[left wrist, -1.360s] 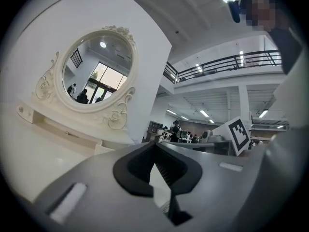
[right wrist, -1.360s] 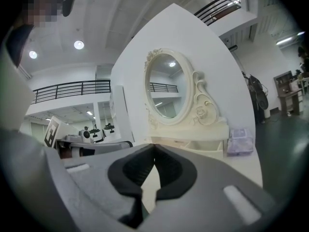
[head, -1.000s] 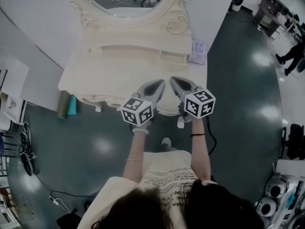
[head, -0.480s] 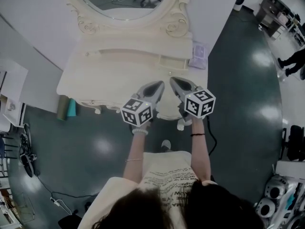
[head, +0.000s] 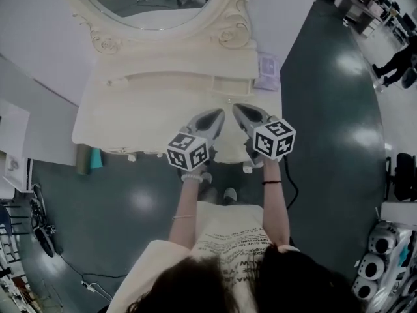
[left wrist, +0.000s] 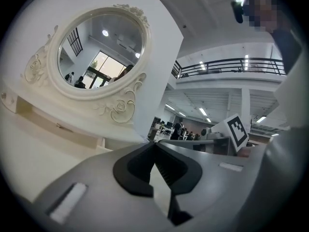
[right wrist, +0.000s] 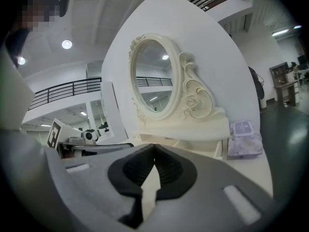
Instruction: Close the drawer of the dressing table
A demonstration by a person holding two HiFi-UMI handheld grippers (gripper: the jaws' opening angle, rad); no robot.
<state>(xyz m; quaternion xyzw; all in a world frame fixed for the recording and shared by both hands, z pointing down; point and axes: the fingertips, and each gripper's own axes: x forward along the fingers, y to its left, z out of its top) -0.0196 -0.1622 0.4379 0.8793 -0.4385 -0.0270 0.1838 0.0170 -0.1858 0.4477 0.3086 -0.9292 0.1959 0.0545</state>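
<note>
Operator: dark hair (head: 215, 285); loose cream top (head: 231, 240) with black printed lettering; pale shoes (head: 229, 193).

Left wrist: pale beaded bracelet (head: 191, 178), plus a thin bangle (head: 183, 218) higher on the forearm. Right wrist: thin dark band (head: 271, 183). A black cable (head: 290, 191) loops beside the right forearm.

Left gripper (head: 215, 116) and right gripper (head: 242, 111): grey moulded shells that taper forward, with dark insets. Each carries a white marker cube (head: 187, 152) with black square patterns.

Gripper views: fingers (left wrist: 136, 167) are black with ribbed inner faces. White rectangular inlays (right wrist: 239, 202) are set into the grey shells.
</note>
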